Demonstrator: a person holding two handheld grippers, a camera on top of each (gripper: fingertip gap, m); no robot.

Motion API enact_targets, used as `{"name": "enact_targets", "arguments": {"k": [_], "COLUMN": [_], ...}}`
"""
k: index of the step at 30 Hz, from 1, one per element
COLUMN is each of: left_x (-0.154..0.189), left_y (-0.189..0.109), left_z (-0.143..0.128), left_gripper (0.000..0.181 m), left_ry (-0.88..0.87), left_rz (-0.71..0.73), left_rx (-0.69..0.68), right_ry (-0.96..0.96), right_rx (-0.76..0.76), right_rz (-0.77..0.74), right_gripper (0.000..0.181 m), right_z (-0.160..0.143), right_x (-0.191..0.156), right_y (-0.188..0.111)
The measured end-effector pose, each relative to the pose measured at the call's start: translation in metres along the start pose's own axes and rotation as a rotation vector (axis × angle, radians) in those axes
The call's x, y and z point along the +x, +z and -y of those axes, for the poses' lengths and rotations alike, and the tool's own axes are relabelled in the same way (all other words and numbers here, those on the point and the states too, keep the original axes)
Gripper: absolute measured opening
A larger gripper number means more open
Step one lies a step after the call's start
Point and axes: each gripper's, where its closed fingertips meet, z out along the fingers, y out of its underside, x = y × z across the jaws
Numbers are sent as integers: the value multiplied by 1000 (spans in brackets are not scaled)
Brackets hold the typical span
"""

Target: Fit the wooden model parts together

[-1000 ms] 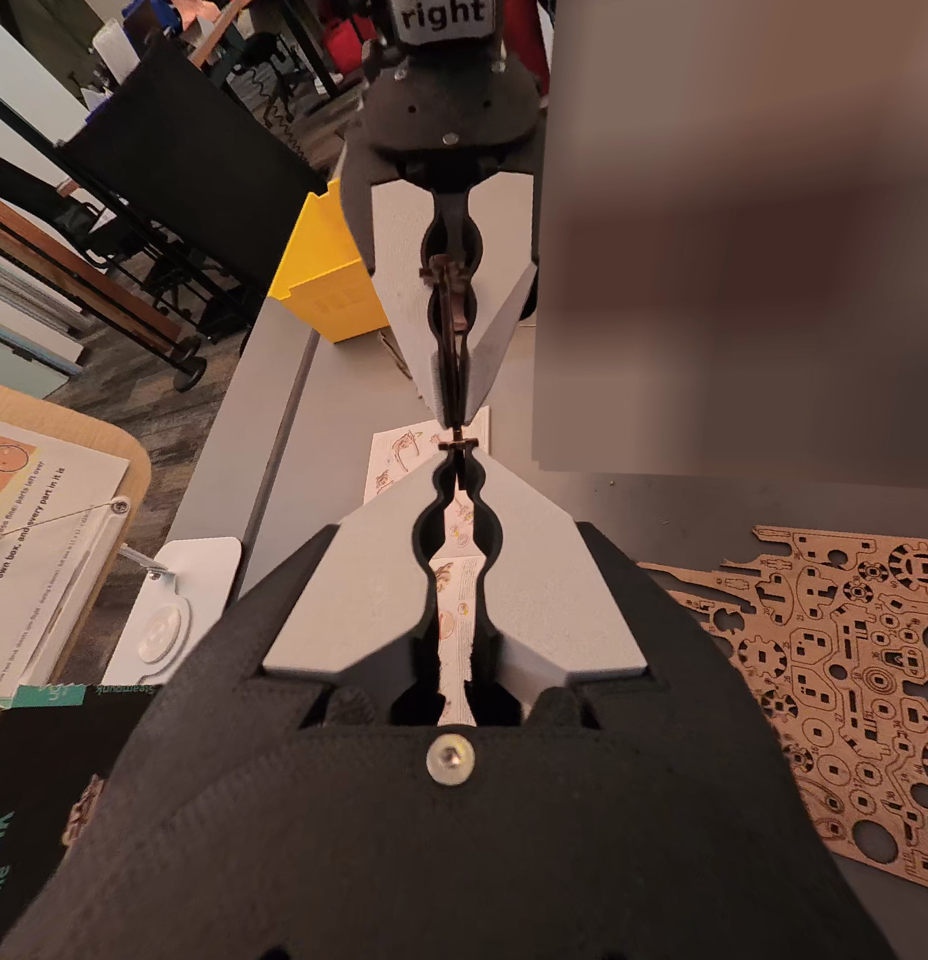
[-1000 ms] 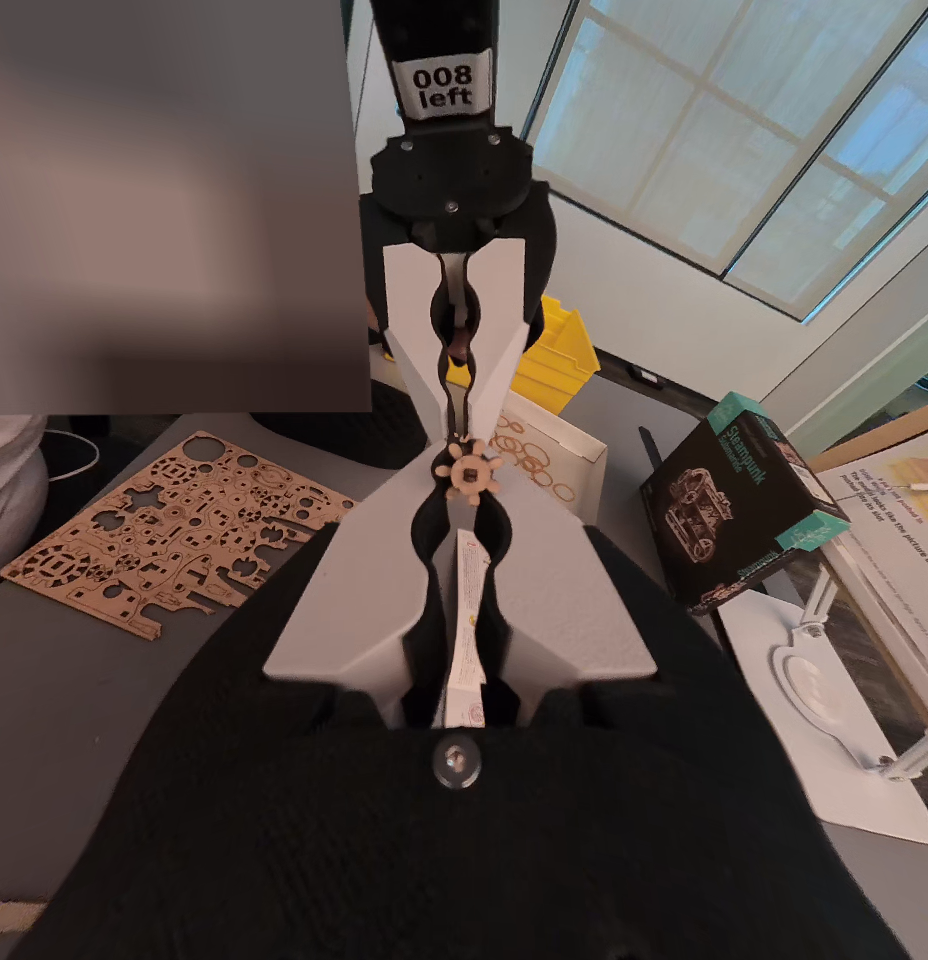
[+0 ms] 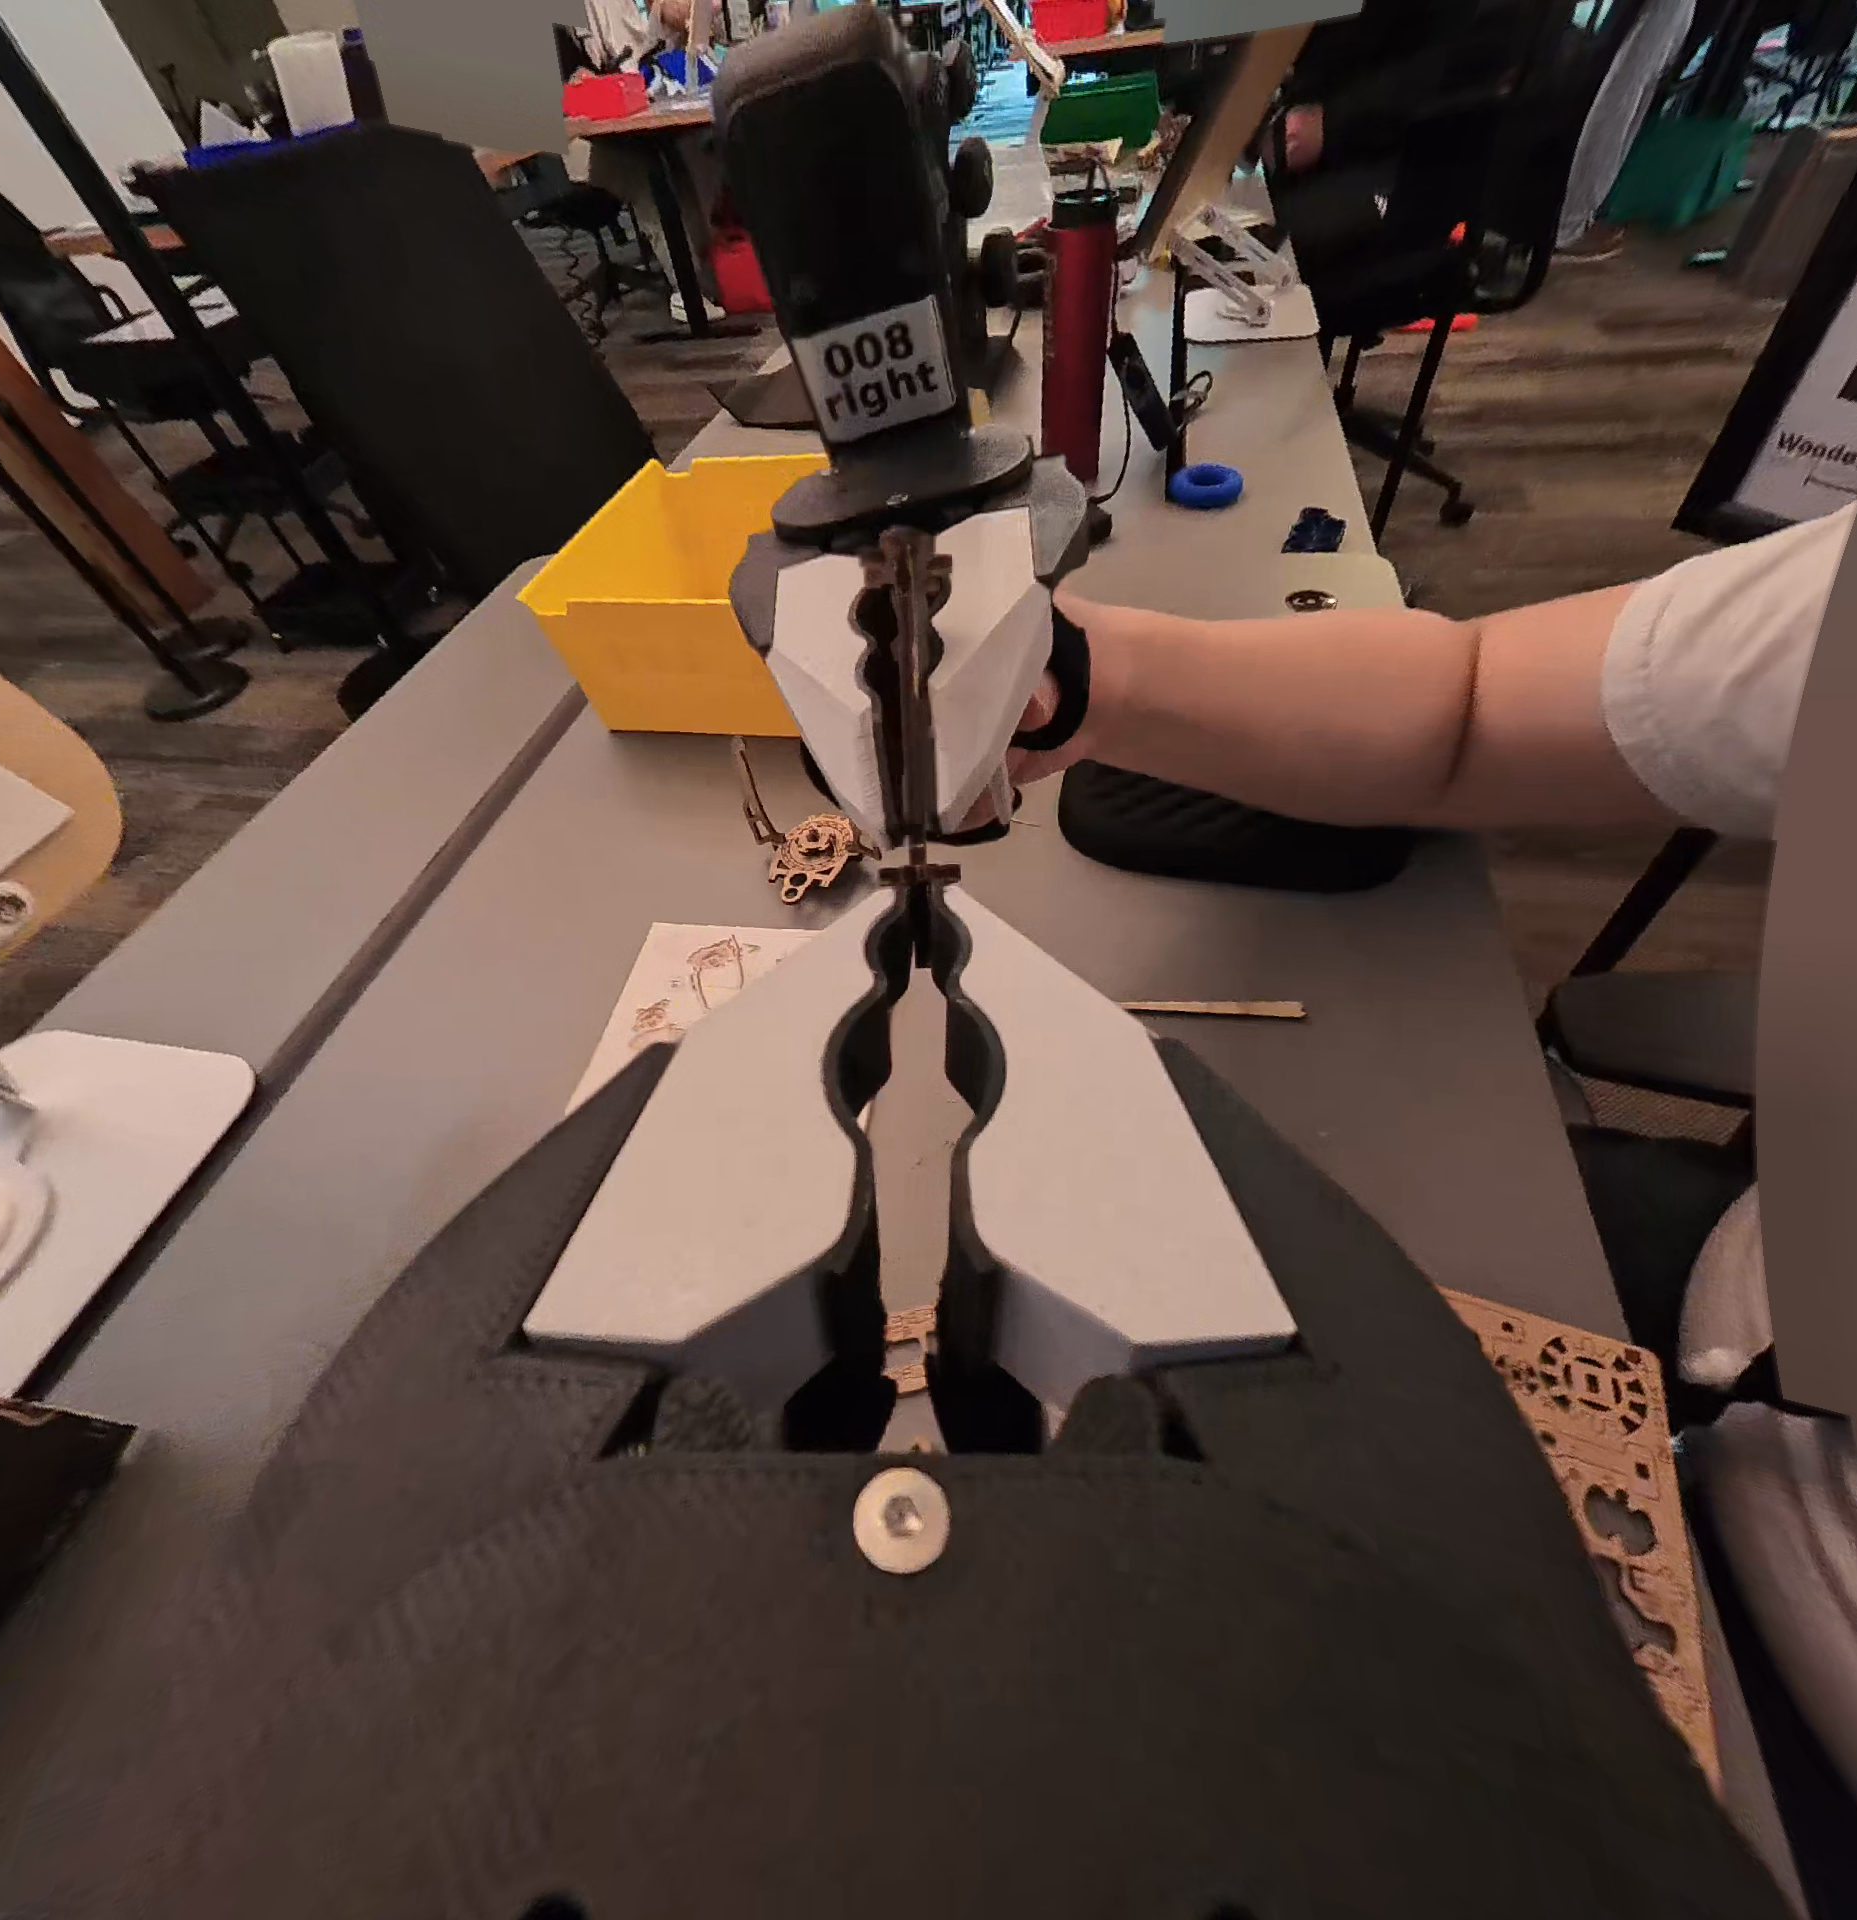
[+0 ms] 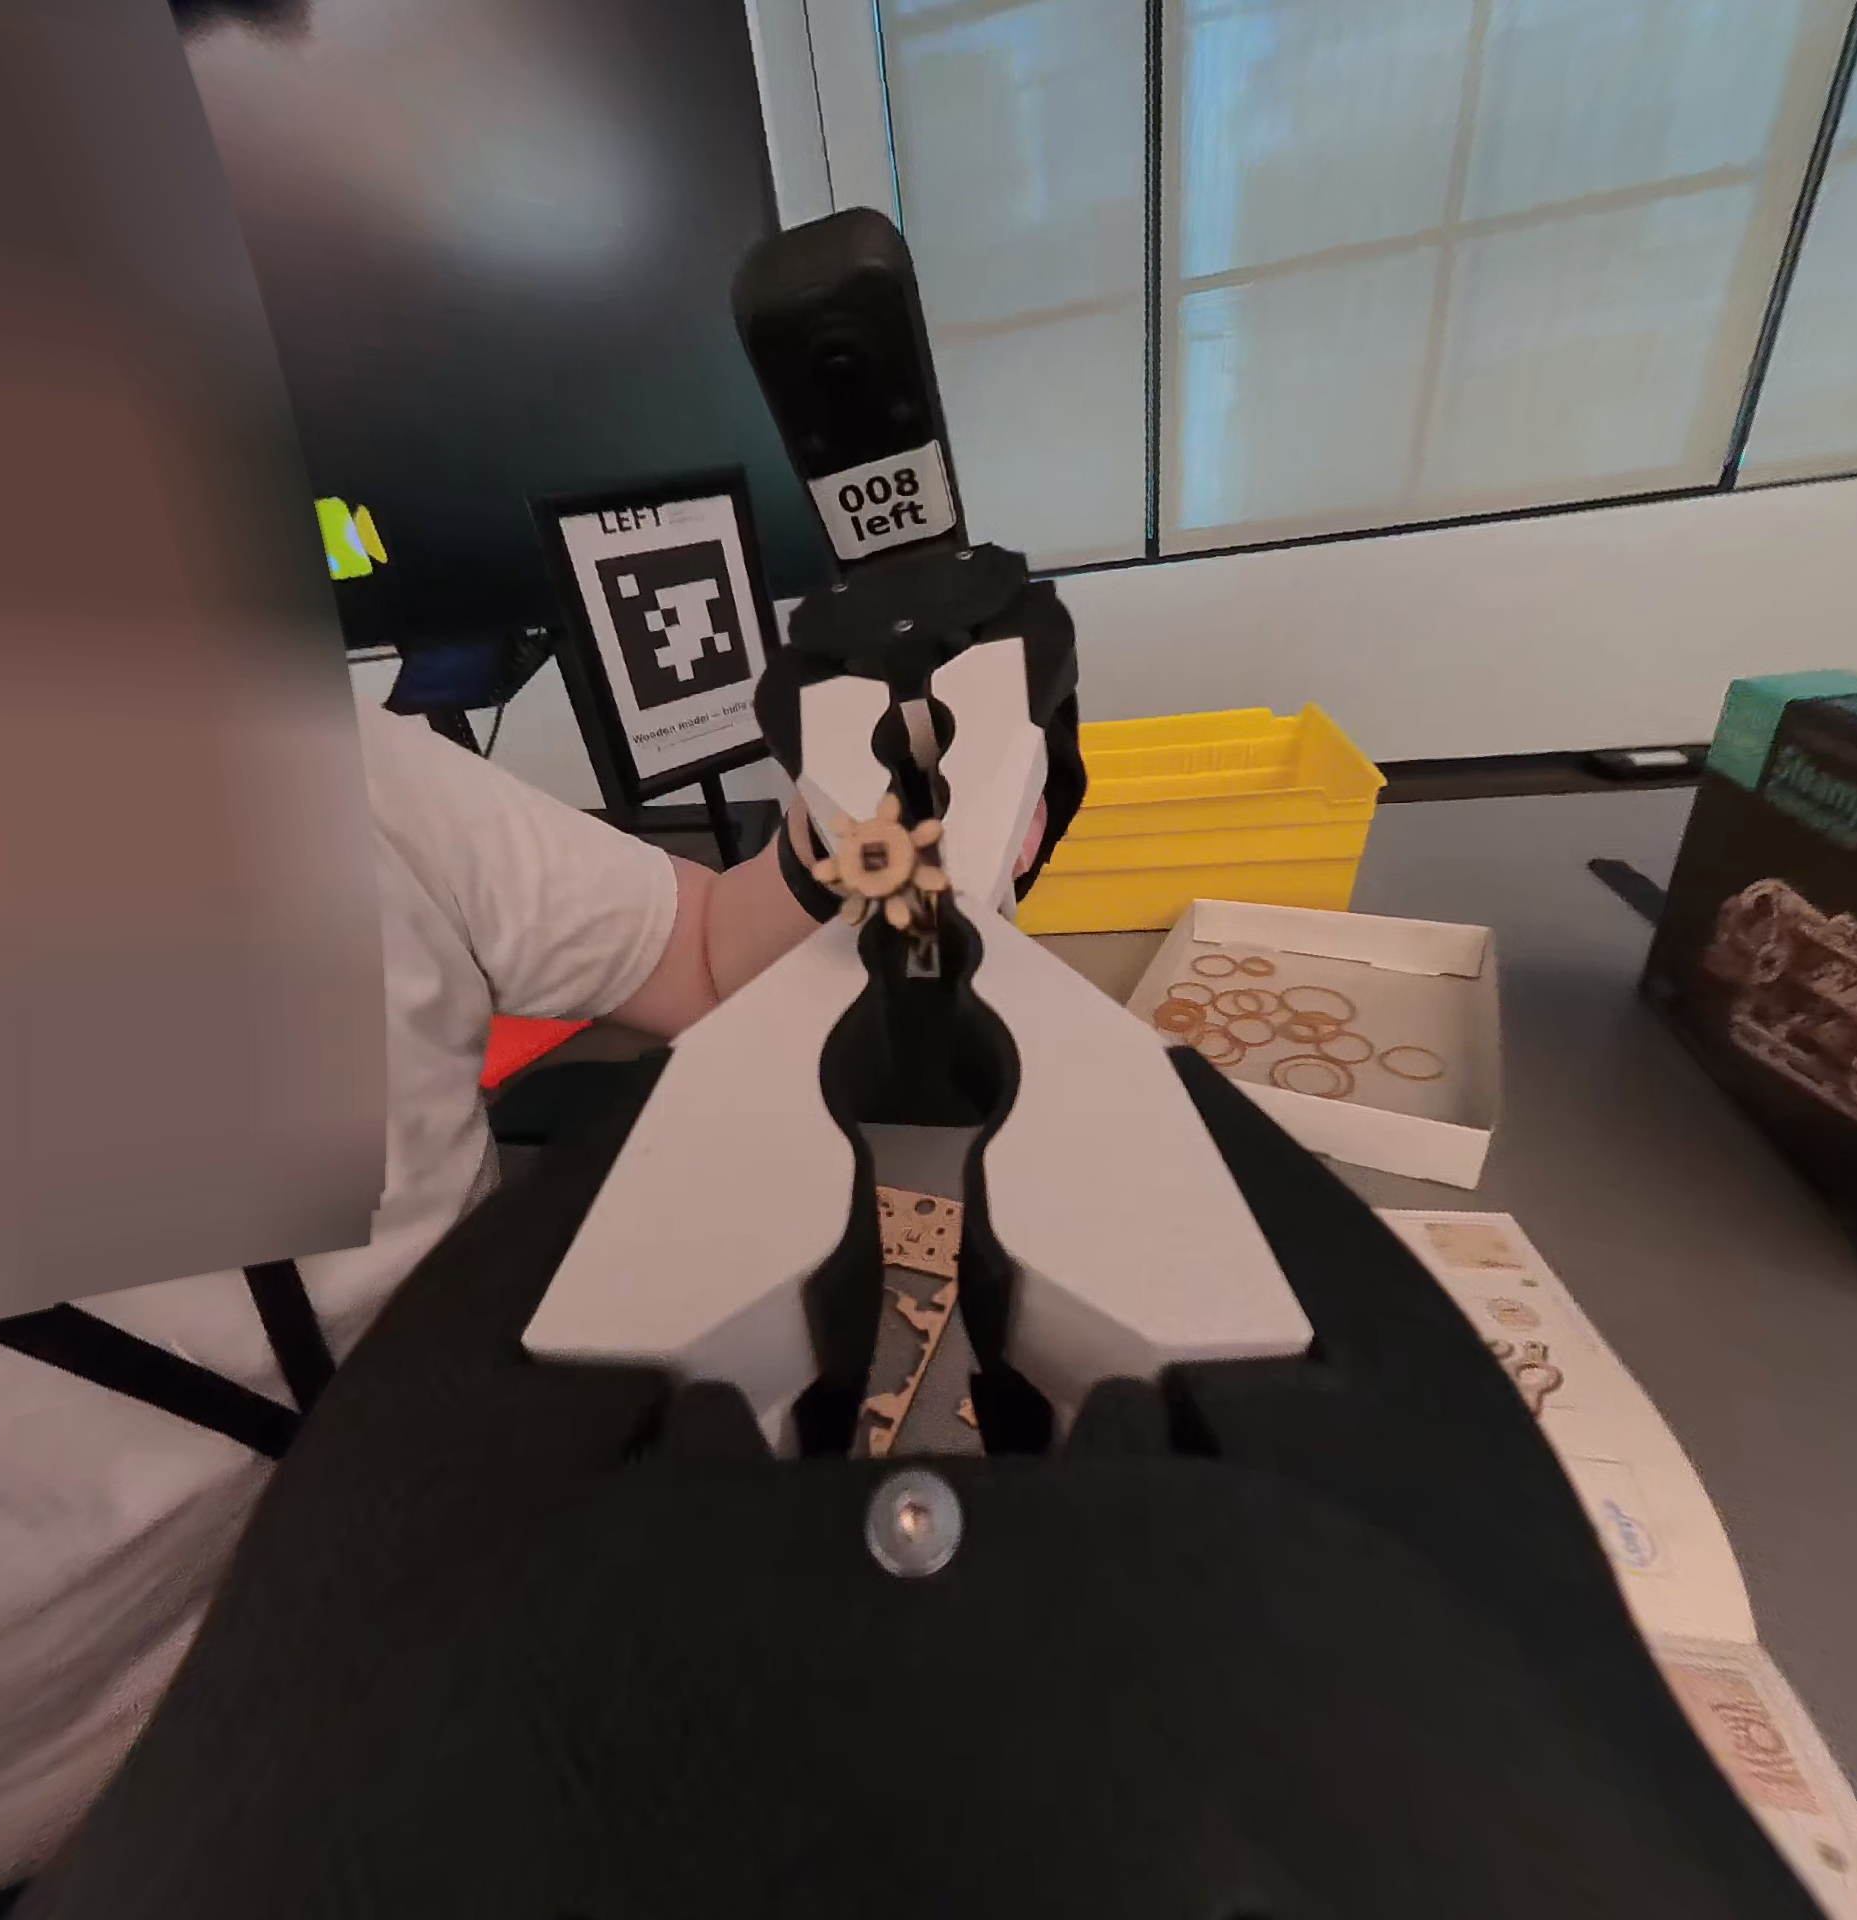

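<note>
Jaws pinching two small wooden parts, tip to tip above the table.

Left gripper (image 3: pixel 916 914) clamps a gear (image 4: pixel 880 860); right gripper (image 4: pixel 919 935) squeezes a thin flat piece (image 3: pixel 908 675), probably aligned edge-on for insertion; spare cut sheet (image 3: pixel 1589 1455) lies on grey table (image 3: pixel 1319 1091).

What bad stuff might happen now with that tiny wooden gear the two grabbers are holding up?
1. The small gear is pinched only at the very fingertips of the left gripper, so it might slip out.
2. Both grippers are held up above the grey table, so a dropped piece could bounce away.
3. The right gripper holds a thin flat part edge-on; pushing crooked might snap it.
</note>
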Motion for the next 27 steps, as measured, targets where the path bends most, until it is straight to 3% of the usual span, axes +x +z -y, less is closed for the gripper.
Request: {"name": "enact_targets", "arguments": {"k": [4, 6, 11, 21, 27], "left_x": [-3, -3, -4, -2, 6], "left_y": [0, 0, 3, 6, 10], "left_z": [-3, -2, -5, -7, -9], "left_gripper": [0, 0, 0, 0, 0], "left_ry": [-63, -91, -136, -41, 60], "left_rz": [-3, -17, -30, -11, -14], "left_rx": [-7, 0, 5, -11, -37], "right_ry": [43, 74, 58, 117, 36], "right_rx": [51, 87, 32, 0, -95], "right_rz": [-13, -10, -59, -25, -47], "right_gripper": [10, 1, 1, 1, 1], "right_z": [7, 13, 8, 3, -4], "right_x": [5, 6, 11, 9, 3], "right_y": [-4, -8, -9, -10, -11]}}
